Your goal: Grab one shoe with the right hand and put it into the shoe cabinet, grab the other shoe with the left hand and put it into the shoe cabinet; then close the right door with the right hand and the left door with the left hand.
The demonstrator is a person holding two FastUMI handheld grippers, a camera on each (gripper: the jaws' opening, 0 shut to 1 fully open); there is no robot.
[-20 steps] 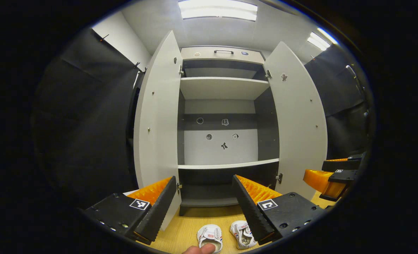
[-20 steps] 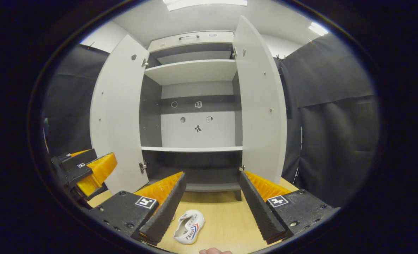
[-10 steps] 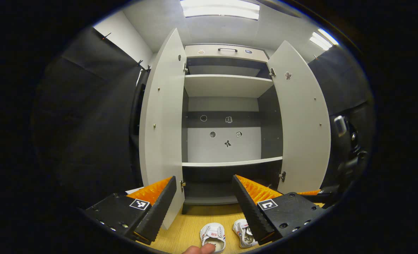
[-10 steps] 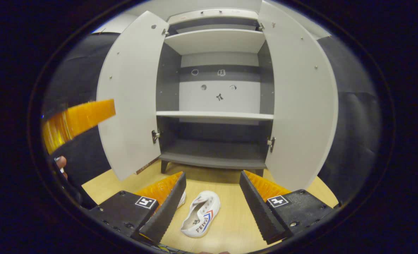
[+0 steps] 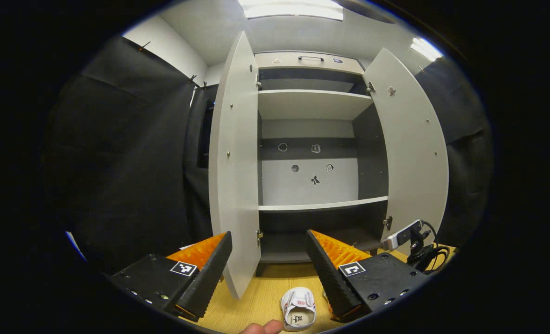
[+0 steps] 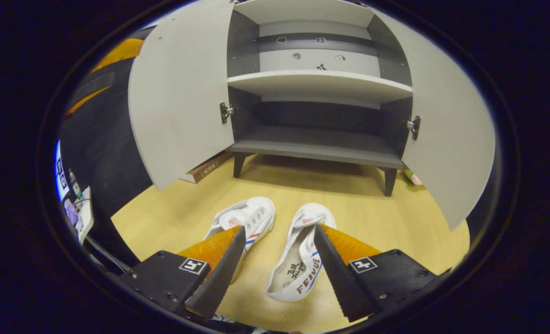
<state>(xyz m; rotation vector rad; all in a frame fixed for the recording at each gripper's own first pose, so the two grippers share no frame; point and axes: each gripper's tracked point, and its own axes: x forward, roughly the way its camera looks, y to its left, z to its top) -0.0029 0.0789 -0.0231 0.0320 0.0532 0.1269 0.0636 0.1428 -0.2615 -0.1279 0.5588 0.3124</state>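
The right shoe [image 6: 298, 260] has "FEIYUE" in dark letters on its side. I can't read anything else.

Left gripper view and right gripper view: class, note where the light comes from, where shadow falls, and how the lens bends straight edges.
Left gripper view: bright ceiling light panel glares at the top; the tall white cabinet doors bow outward. Right gripper view: a soft shadow lies on the pale wooden floor under the grey cabinet, its bottom shelf is dim, and the two white canvas shoes look sharp.
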